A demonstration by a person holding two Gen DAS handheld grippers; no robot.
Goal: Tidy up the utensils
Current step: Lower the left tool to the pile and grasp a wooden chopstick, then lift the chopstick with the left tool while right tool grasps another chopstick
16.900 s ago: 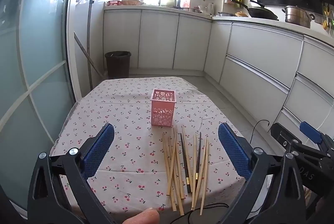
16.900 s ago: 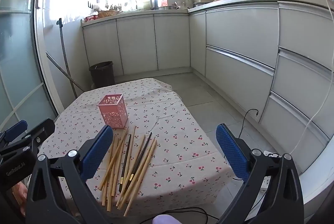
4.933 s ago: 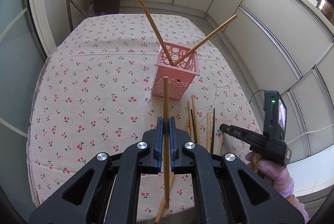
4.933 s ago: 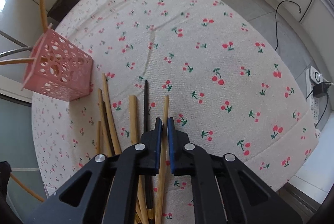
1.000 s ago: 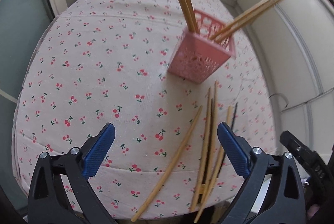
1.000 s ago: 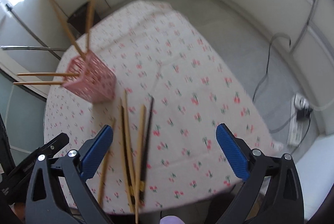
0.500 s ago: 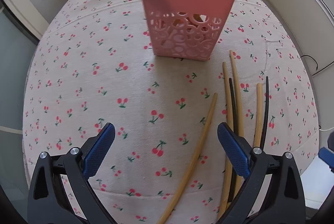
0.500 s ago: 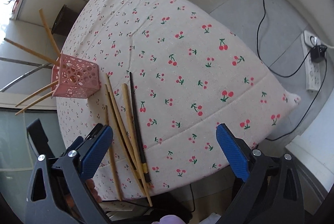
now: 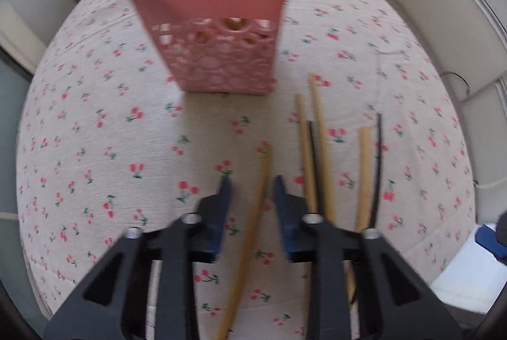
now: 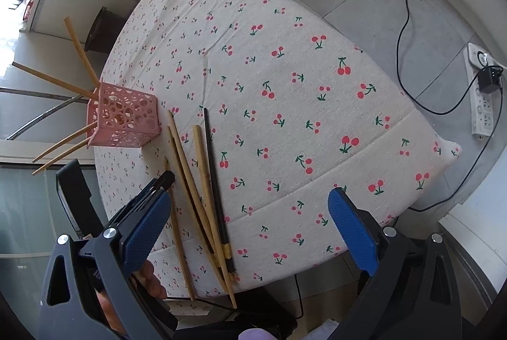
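A pink perforated basket (image 9: 218, 32) stands on the cherry-print tablecloth (image 9: 95, 124) and holds several wooden chopsticks that lean out of its top; it also shows in the right wrist view (image 10: 125, 119). My left gripper (image 9: 252, 186) is low over the cloth, its jaws partly closed on either side of one wooden chopstick (image 9: 250, 232), a small gap still on each side. Several more wooden and black chopsticks (image 9: 320, 149) lie just to its right. My right gripper (image 10: 250, 214) is wide open and empty above the table's near edge, over the loose chopsticks (image 10: 202, 187).
In the right wrist view the left gripper's tip (image 10: 160, 181) shows beside the loose chopsticks. A power strip (image 10: 483, 99) and a black cable (image 10: 408, 32) lie on the floor to the right. A dark bin (image 10: 99, 30) stands beyond the table.
My left gripper has dropped toward the cloth and its jaws have narrowed from wide open to either side of one wooden chopstick. My right gripper stays open and has barely moved.
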